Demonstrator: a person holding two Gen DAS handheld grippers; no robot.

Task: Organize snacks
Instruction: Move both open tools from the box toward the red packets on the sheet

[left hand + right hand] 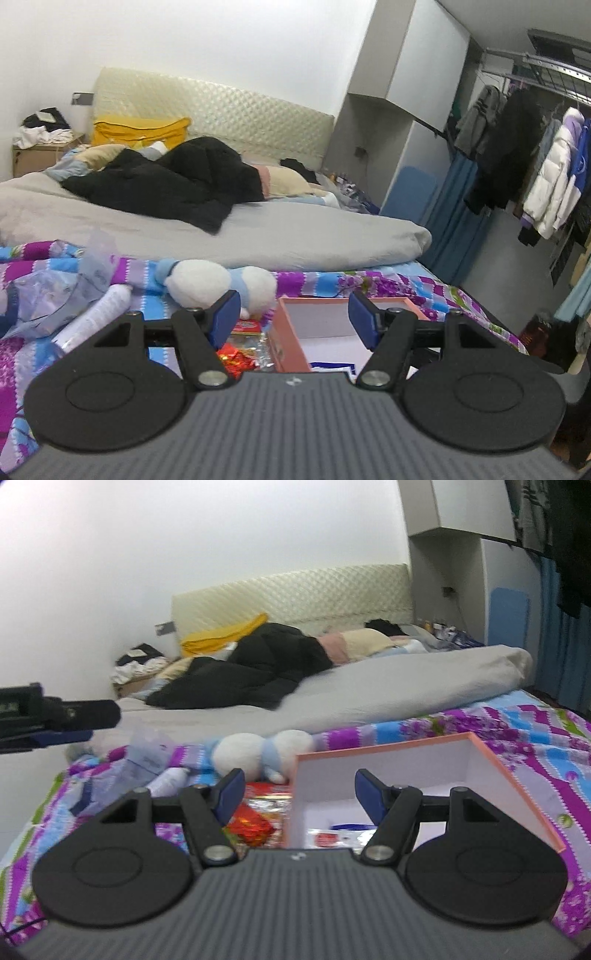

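Jaws apart (labels unreadable), empty.

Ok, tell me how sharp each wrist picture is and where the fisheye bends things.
Left wrist view: fairly sharp; the pink box and plush toy read clearly, while the wardrobe edges bow at the right. Right wrist view: softer all over, the black blanket smeared and the corners darkened; the bed's patterned sheet curves downward toward the frame's edges.
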